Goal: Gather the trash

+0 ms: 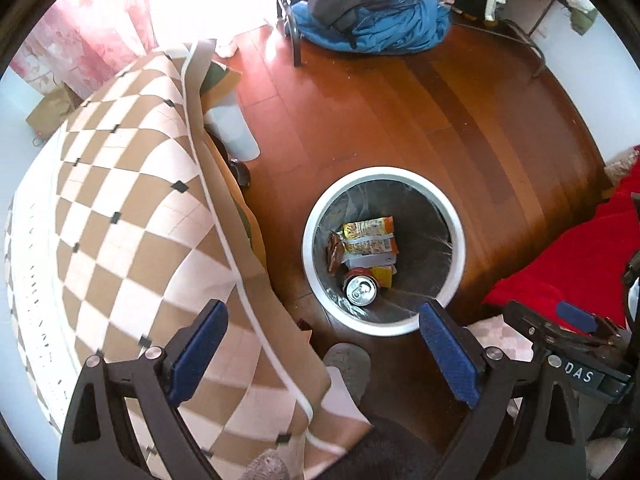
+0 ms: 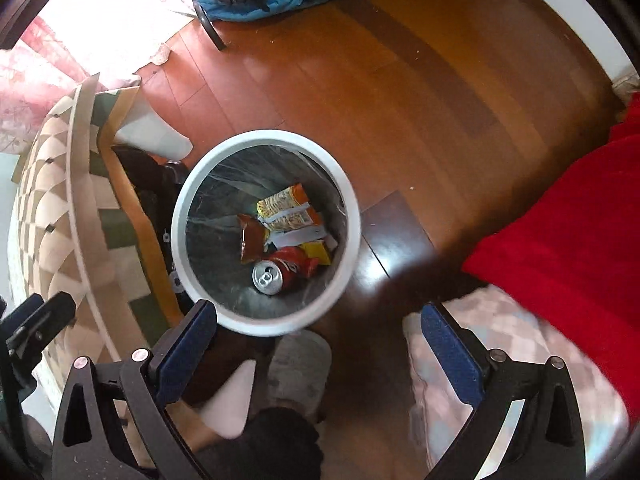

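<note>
A white-rimmed round trash bin [image 1: 320,208] stands on the wooden floor, lined with a clear bag; it also shows in the right wrist view [image 2: 352,208]. Inside lie a red soda can [image 1: 361,289] [image 2: 276,274], orange and yellow snack wrappers [image 1: 370,234] [image 2: 290,210] and a brown packet [image 2: 250,240]. My left gripper [image 1: 322,350] is open and empty, above the bin's near edge. My right gripper [image 2: 320,354] is open and empty, just short of the bin. The right gripper shows at the right edge of the left wrist view [image 1: 576,320].
A checkered brown-and-white blanket [image 1: 120,220] covers a bed on the left. A red blanket [image 2: 560,220] lies on the right. A blue and dark clothes pile [image 1: 372,12] sits on a chair at the back. A grey slipper [image 1: 348,364] is below the grippers.
</note>
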Action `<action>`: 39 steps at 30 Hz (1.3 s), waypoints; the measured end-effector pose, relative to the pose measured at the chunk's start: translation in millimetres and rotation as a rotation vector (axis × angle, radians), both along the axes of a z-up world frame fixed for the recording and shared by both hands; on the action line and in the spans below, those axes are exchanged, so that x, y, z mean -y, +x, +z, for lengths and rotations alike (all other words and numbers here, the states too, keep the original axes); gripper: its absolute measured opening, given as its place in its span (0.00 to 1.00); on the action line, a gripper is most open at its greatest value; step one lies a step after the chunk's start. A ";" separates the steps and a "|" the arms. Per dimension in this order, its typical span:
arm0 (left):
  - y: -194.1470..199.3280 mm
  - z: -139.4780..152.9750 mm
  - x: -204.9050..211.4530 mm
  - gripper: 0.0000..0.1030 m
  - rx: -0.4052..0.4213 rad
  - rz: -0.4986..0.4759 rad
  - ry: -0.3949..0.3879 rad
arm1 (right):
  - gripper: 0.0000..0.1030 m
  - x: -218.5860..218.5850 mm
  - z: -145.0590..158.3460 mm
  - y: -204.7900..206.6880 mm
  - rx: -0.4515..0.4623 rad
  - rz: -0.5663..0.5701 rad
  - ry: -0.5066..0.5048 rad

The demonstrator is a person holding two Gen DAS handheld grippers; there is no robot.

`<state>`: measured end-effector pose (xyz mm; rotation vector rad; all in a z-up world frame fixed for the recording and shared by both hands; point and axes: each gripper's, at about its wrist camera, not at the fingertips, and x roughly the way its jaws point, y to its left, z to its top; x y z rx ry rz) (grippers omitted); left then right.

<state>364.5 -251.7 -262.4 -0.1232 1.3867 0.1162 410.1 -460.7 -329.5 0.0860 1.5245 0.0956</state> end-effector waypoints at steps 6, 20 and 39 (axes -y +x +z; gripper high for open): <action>-25.3 51.1 4.7 0.95 0.069 -0.012 -0.018 | 1.00 1.5 61.5 -31.0 0.071 0.011 0.024; -109.5 187.3 -0.8 0.95 0.233 -0.050 -0.130 | 1.00 3.9 221.5 -115.2 0.240 0.042 0.157; -178.6 260.4 -29.3 0.95 0.329 -0.070 -0.203 | 1.00 -14.9 336.3 -194.5 0.312 0.179 0.294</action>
